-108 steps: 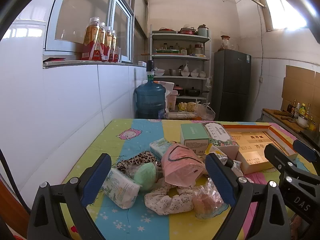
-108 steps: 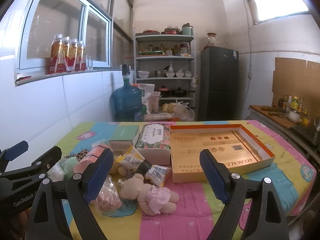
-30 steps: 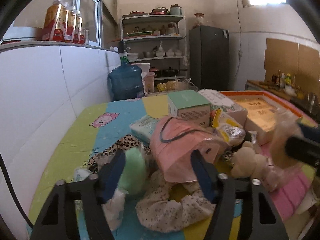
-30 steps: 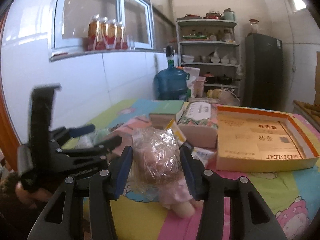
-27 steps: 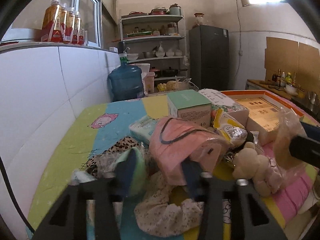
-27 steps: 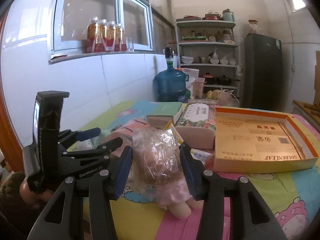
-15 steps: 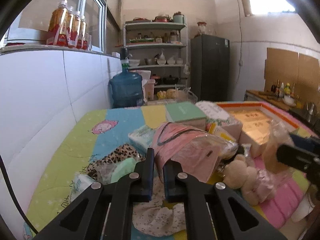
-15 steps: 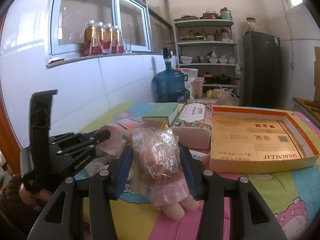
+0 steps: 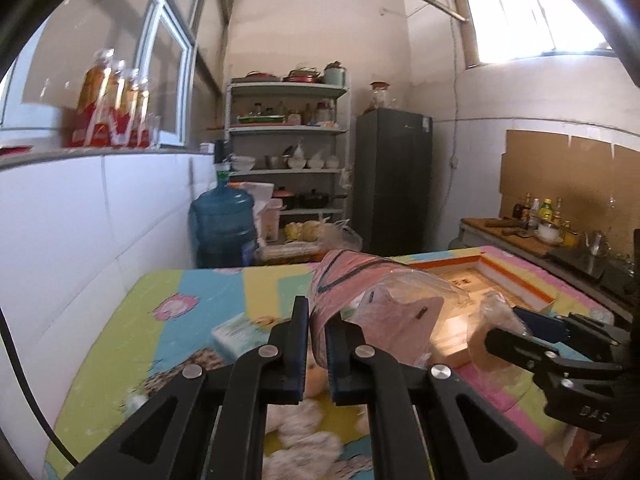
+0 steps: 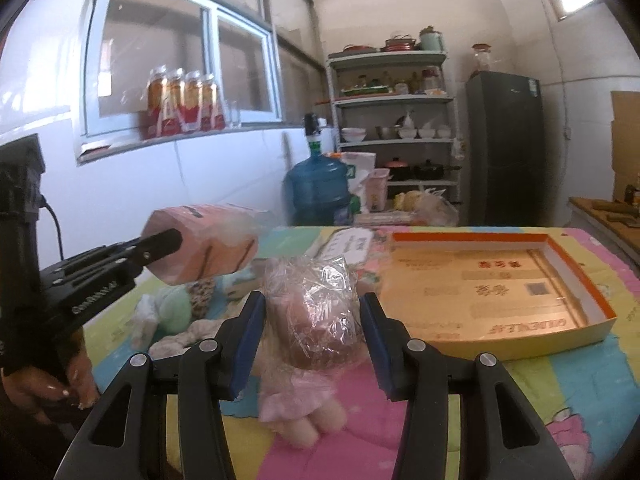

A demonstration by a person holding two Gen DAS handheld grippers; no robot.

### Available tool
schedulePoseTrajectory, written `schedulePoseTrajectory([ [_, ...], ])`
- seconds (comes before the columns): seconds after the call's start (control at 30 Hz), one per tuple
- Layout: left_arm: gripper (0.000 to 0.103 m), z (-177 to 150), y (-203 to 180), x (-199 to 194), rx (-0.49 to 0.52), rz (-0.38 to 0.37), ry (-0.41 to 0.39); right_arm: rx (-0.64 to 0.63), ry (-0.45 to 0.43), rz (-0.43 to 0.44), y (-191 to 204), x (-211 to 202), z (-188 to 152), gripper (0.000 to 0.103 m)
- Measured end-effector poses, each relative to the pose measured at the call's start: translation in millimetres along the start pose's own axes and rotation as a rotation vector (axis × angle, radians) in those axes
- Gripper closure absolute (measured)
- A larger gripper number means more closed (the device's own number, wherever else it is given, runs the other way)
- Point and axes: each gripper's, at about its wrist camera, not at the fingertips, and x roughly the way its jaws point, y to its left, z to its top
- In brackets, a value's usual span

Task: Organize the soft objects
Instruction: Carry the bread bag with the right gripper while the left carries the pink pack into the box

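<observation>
Kitchen walls stand behind the bright bench [image 10: 592, 384]. One orange box [image 10: 496, 292] lies flat, ahead and right of both. Nearer it, the right hand-held gripper [image 10: 312, 344] is clamped on one wrapped plush doll [image 10: 312, 320]. The left hand-held gripper [image 9: 316, 344] pinches one pink mask pack [image 9: 360, 296], held up.

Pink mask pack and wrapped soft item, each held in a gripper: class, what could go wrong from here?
1. The left gripper pinches only an edge of the pink mask pack; the slick plastic may slip out.
2. The right gripper holds the crinkly wrapped item; the film could slide or tear.
3. Both loads hang close together and may collide near the orange-rimmed box.
</observation>
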Motion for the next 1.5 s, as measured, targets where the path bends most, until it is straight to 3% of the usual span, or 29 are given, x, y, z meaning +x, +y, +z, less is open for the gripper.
schedulePoseTrajectory([
  [0.57, 0.095, 18, -91, 49, -0.020, -0.120, 0.045, 0.028, -0.027, -0.204, -101, -20, 17, 0.053],
  [1.13, 0.095, 30, -151, 124, -0.029, -0.102, 0.090, 0.073, -0.032, -0.257, -181, -2, 36, 0.052],
  [1.5, 0.095, 15, -164, 177, -0.059, -0.099, 0.193, 0.129, 0.065, -0.266, -226, 46, 38, 0.052],
])
